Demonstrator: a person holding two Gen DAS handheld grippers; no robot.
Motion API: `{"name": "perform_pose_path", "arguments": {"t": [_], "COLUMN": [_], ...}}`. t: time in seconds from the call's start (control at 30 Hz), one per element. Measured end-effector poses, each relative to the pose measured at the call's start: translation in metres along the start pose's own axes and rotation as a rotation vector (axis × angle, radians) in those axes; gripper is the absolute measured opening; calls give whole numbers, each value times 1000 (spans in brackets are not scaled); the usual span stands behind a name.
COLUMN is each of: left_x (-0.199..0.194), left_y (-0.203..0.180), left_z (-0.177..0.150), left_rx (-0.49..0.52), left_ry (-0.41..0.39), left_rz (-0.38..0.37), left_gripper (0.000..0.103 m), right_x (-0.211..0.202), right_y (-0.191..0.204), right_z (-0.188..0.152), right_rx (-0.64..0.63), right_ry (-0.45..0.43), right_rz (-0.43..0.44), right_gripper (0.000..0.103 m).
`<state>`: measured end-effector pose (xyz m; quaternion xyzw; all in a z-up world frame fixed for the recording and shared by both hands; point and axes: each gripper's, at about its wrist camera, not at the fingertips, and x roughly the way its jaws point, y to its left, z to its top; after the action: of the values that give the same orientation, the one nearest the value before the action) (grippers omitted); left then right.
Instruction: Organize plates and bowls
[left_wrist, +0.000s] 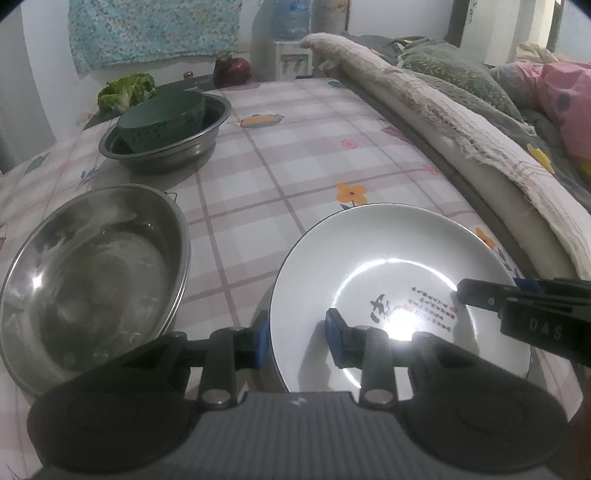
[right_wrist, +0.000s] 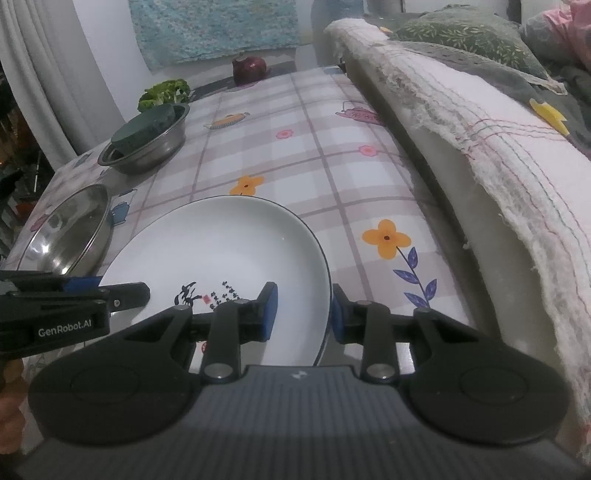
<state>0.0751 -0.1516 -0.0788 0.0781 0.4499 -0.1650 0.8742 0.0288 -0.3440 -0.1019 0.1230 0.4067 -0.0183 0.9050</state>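
The white plate (left_wrist: 388, 280) lies on the table (left_wrist: 288, 162), beside the steel bowl (left_wrist: 92, 280); the left claw (left_wrist: 299, 334) straddles its near-left rim, the right claw (right_wrist: 301, 314) its right rim, both spread, pads seemingly clear; lifting on so loose a hold risks the glazed plate slipping or tilting.

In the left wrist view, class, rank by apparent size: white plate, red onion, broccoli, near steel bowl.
1. White plate and near steel bowl: alike, both close to the camera, unranked.
2. Broccoli.
3. Red onion, farthest away.
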Motion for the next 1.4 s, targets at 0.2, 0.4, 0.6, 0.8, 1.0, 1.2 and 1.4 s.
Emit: {"name": "perform_pose_path", "arguments": {"t": [0.2, 0.4, 0.6, 0.8, 1.0, 1.2, 1.4], "left_x": [-1, -3, -5, -5, -5, -4, -4], "left_y": [1, 3, 5, 5, 3, 0, -2], "left_z": [2, 1, 0, 0, -3, -5, -6], "left_rx": [-8, -16, -16, -1, 7, 14, 7], "left_ry": [9, 8, 4, 13, 22, 16, 8], "left_rz": [5, -1, -9, -4, -3, 5, 4], "left_gripper": [33, 33, 30, 29, 30, 32, 35], "right_x": [-2, 2, 10, 0, -7, -6, -6], "right_y": [3, 1, -2, -2, -6, -2, 1], "right_z": [2, 8, 12, 4, -7, -7, -10], "right_rx": [-9, -5, -1, -12, 11, 6, 2], "right_ry": [-3, -5, -2, 3, 14, 4, -12], "right_rz": [-5, 3, 13, 12, 28, 18, 10], "right_gripper": [29, 29, 28, 28, 27, 29, 30]}}
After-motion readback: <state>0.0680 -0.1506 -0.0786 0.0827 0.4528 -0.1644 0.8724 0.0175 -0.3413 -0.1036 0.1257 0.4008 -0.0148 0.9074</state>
